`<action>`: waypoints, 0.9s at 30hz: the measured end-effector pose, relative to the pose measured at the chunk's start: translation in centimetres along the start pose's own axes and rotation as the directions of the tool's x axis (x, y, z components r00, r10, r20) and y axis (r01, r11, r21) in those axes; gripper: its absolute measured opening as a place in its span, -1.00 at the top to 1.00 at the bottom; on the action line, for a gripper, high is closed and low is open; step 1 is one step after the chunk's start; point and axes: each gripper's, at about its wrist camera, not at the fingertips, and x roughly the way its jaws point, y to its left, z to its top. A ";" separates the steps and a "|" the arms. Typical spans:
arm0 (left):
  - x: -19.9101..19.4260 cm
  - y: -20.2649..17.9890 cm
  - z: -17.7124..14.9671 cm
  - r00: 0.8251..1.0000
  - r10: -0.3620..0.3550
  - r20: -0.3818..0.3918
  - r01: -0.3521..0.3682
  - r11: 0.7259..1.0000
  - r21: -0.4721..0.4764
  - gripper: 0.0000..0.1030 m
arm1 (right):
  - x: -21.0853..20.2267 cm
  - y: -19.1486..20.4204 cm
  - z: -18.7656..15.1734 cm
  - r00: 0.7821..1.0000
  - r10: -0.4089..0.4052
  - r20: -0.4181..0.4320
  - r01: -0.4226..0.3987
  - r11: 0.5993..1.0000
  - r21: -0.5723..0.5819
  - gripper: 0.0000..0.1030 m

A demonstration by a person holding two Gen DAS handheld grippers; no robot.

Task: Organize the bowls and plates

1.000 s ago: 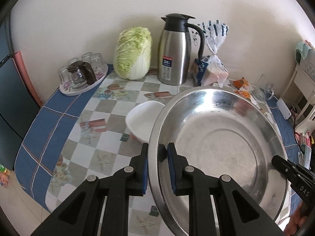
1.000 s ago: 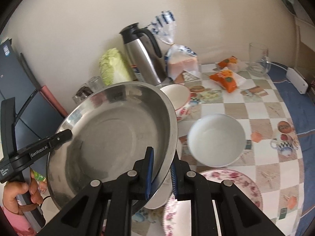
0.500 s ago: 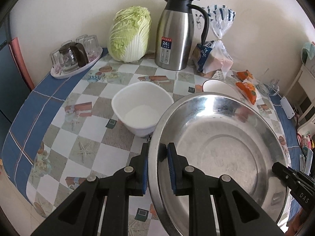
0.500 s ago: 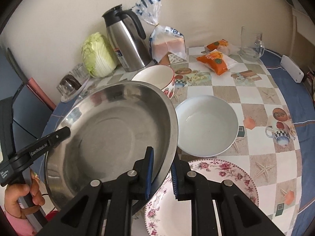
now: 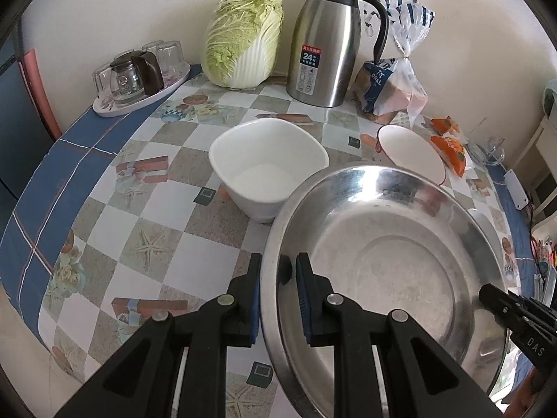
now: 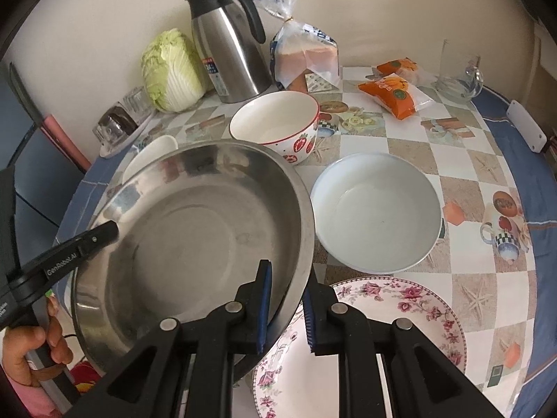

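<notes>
Left wrist view: the left gripper (image 5: 276, 296) pinches the near rim of the big steel bowl (image 5: 393, 264). One finger is outside the rim, one inside, both pressed on the metal. The bowl is wide, so I think one gripper alone can't keep it level. That's prob. why the right gripper (image 5: 487, 299) bites the rim on the far side too. The bowl is above the worktop (image 5: 104, 216), tipped a bit toward this camera. Just past its rim sits a white square bowl (image 5: 268, 170), very close. Behind that is a red-rimmed bowl (image 5: 410, 153), half hidden by the steel one. At the back, along the wall: a cabbage (image 5: 243, 41), a steel jug (image 5: 327, 41), a bag of bread (image 5: 393, 83), a tray of glasses (image 5: 139, 73). Those are well apart from the bowl and not in the way.

Right wrist view: the right gripper's fingers are closed tight on the steel bowl's rim, with the rim between the pads. The left gripper comes in from the left edge w/ a hand (image 6: 31, 351) on its handle, its tip at the bowl's other side. Under the right fingers lies a flower plate (image 6: 383, 331), and the steel bowl's edge hangs over it. A pale round bowl (image 6: 376, 212) sits just beside the steel one. The strawberry bowl (image 6: 278, 125) is right behind it. Orange snack packs (image 6: 393, 94) and a glass mug (image 6: 459, 73) are far off.

Not much free room here. If the steel bowl goes down, it could bump the plate or the pale bowl.
</notes>
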 end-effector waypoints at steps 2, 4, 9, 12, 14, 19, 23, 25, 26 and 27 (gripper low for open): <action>0.2 0.0 -0.1 1.000 0.006 -0.009 -0.006 1.000 0.006 0.64 | 0.4 0.0 0.0 1.000 0.001 -0.008 -0.001 1.000 -0.007 0.64; 0.5 0.0 -0.2 1.000 0.011 -0.017 -0.011 1.000 0.007 0.64 | 0.6 -0.2 -0.1 1.000 0.007 -0.012 -0.007 1.000 0.000 0.64; 0.6 -0.7 -0.5 1.000 0.011 -0.024 -0.010 0.999 0.044 0.64 | 0.8 -0.5 -0.1 1.000 -0.015 -0.020 0.015 1.000 -0.007 0.63; 1.0 -1.2 -0.8 0.999 0.007 -0.048 -0.004 0.998 0.063 0.64 | 0.7 -1.0 -0.3 1.000 -0.024 -0.018 0.024 1.000 0.006 0.63; 1.4 -1.4 -1.0 0.998 0.010 -0.067 -0.005 0.997 0.076 0.64 | 0.5 -1.2 -0.5 1.000 -0.026 -0.015 0.026 1.000 0.013 0.63; 1.9 -1.4 -1.5 0.995 0.024 -0.098 -0.016 0.997 0.076 0.63 | 0.7 -1.0 -0.6 0.999 -0.025 -0.024 0.026 1.000 0.011 0.63; 2.3 -1.1 -1.7 0.993 0.041 -0.115 -0.033 0.997 0.073 0.62 | 1.2 -0.5 -0.9 0.999 -0.028 -0.040 0.027 1.000 -0.006 0.61; 2.6 -0.9 -1.8 0.991 0.047 -0.126 -0.038 0.997 0.071 0.61 | 1.5 -0.5 -0.9 0.999 -0.025 -0.048 0.025 1.000 -0.007 0.61; 2.7 -0.9 -1.8 0.990 0.049 -0.130 -0.041 0.997 0.070 0.60 | 1.7 -0.4 -0.9 0.998 -0.027 -0.053 0.026 1.000 -0.012 0.61; 2.7 -0.8 -1.9 0.990 0.054 -0.134 -0.045 0.997 0.070 0.60 | 1.8 -0.3 -0.9 0.998 -0.030 -0.056 0.029 0.999 -0.017 0.61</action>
